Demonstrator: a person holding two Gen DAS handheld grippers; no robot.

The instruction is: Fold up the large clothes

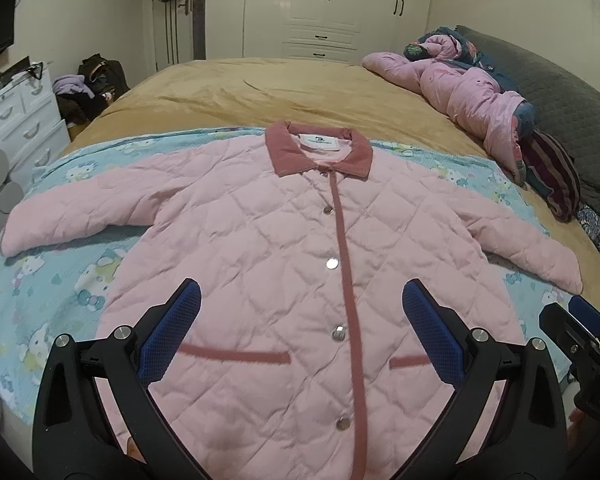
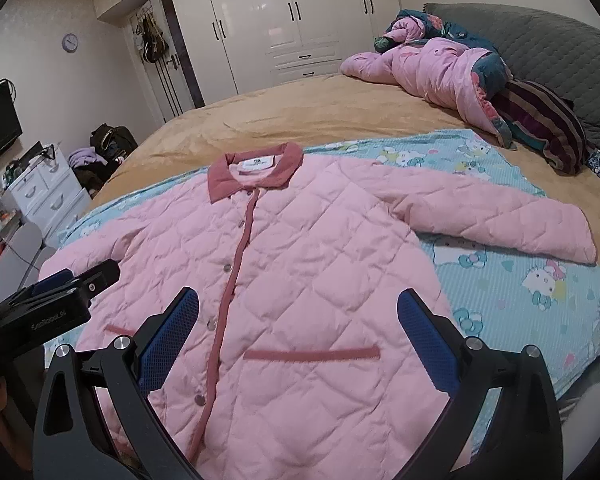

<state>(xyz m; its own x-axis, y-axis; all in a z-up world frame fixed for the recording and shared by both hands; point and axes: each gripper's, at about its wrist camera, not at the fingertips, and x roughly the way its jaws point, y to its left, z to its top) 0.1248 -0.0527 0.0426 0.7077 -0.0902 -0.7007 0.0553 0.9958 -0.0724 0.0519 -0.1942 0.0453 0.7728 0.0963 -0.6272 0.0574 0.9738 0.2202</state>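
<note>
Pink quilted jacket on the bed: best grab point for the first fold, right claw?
Probably the cuff of the sleeve on the right claw's side. The pink quilted jacket lies flat, buttoned and face up with that sleeve spread outward over the blue cartoon sheet, so its free end is exposed. Come in from the outer right, low, and pinch across the cuff edge.

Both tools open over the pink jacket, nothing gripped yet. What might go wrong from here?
1. The quilted jacket is puffy, so a fold may spring back open.
2. Dragging a sleeve could bunch the cartoon sheet beneath.
3. Left tool and right tool hover close together; they might collide.
</note>
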